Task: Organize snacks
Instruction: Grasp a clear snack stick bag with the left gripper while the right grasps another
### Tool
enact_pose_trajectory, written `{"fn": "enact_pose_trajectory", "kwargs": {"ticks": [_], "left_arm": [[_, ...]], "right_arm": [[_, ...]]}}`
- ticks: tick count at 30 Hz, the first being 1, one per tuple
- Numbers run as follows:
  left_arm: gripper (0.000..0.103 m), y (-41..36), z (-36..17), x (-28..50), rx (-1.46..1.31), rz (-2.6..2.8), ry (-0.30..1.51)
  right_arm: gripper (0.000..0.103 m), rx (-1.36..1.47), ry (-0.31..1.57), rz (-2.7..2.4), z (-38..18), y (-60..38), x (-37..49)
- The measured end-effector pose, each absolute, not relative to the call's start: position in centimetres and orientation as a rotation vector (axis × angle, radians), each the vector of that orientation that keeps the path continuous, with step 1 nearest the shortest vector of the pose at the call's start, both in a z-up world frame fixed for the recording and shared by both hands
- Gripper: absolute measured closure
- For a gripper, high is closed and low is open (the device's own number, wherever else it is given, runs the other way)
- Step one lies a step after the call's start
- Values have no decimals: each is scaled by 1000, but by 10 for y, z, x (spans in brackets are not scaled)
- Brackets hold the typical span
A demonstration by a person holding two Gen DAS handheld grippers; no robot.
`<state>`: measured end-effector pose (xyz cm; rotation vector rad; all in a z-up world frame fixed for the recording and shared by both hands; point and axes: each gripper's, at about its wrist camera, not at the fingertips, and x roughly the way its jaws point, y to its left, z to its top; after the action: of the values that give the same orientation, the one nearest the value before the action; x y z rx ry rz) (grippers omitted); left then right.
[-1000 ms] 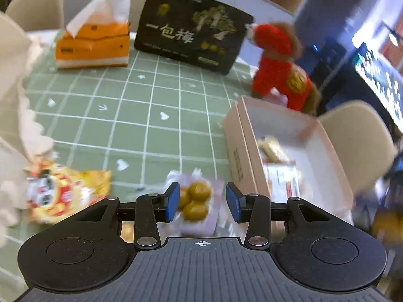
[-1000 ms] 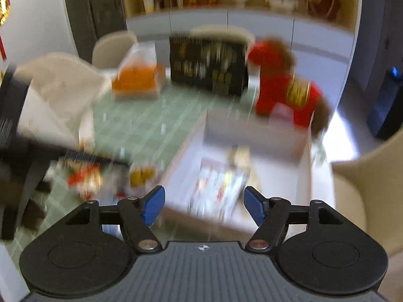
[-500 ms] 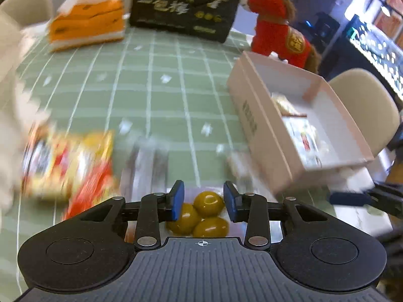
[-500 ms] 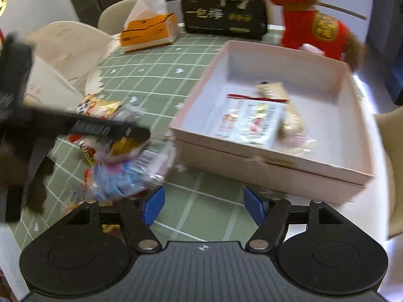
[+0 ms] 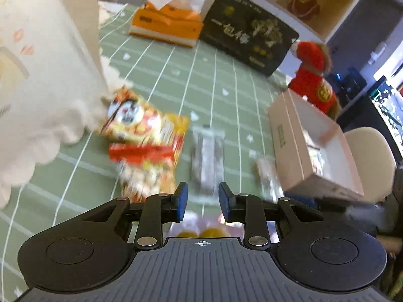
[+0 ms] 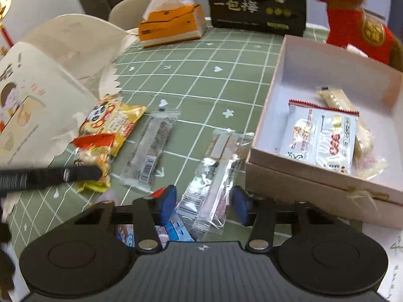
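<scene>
My left gripper (image 5: 200, 201) is open and empty above the table; the packet of yellow-green plums (image 5: 201, 231) lies under its base. Ahead lie a yellow-red snack bag (image 5: 146, 138), a clear dark bar (image 5: 207, 161) and a second clear packet (image 5: 268, 178). My right gripper (image 6: 204, 205) is open around the near end of a clear silver-lined packet (image 6: 216, 173) lying on the table. The pink box (image 6: 314, 178) at the right holds white packets (image 6: 320, 136). The left gripper's black finger (image 6: 50, 176) shows over the yellow bag (image 6: 108, 130).
A torn cream paper bag (image 6: 37, 88) stands at the left. An orange tissue box (image 6: 171, 25), a black gift box (image 6: 257, 2) and a red plush toy (image 6: 352, 22) stand at the back. A blue-pink packet (image 6: 173, 231) lies under my right gripper.
My left gripper has opened wider and pulled back, and the plum packet has slid under its base. My right gripper has moved forward around the clear packet.
</scene>
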<state>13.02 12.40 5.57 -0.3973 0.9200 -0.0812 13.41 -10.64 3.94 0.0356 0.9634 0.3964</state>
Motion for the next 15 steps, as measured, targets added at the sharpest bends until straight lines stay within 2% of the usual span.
{"fn": "enact_pose_trajectory", "kwargs": {"ticks": [4,8,15], "left_arm": [[72,104,50,164,-303,-43,945],[72,88,41,185,-267,15,980],[71,50,45,148,-164,-149,1032]], "right_arm": [[69,22,978,429,52,-130,114],[69,21,1011,425,58,-167,81],[71,11,1067,322,39,-215,45]]}}
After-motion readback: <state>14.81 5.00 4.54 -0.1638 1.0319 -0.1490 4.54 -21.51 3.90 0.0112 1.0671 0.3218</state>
